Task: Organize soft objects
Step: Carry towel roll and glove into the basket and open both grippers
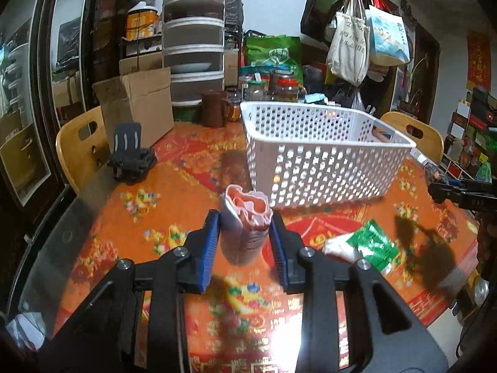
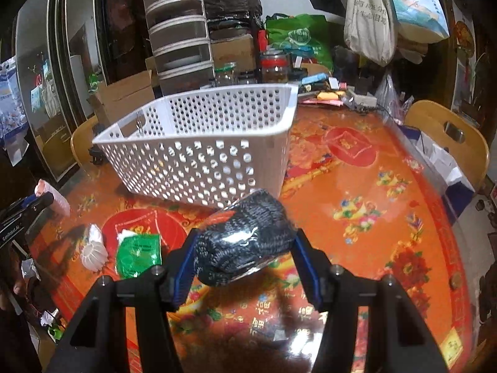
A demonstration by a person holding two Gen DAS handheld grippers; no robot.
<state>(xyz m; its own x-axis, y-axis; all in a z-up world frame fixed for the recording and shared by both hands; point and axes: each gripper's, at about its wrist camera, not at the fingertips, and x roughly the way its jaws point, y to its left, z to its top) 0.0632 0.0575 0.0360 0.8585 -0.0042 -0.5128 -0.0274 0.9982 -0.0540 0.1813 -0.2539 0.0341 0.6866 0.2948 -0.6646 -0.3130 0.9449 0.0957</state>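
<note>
A rolled pink cloth (image 1: pixel 245 217) is pinched in the left gripper (image 1: pixel 245 239), in front of the white basket (image 1: pixel 313 155). A bagged dark knit bundle (image 2: pixel 245 242) is clamped in the right gripper (image 2: pixel 245 258), also before the basket. A green packet (image 1: pixel 372 242) lies on the counter (image 1: pixel 139 217) nearby.

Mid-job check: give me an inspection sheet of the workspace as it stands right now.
Surface: round table under a glossy red-orange floral cover.
Job's things: white perforated basket; pink folded bundle; dark knitted bundle in clear wrap; green packet and white soft item lying loose.
Clutter: cardboard box, jars, black holder.
Grippers: left claw shut on pink bundle; right claw clamps knitted bundle.
Cables: nothing seen.
Surroundings: wooden chairs, hanging tote bags, stacked drawer unit.
</note>
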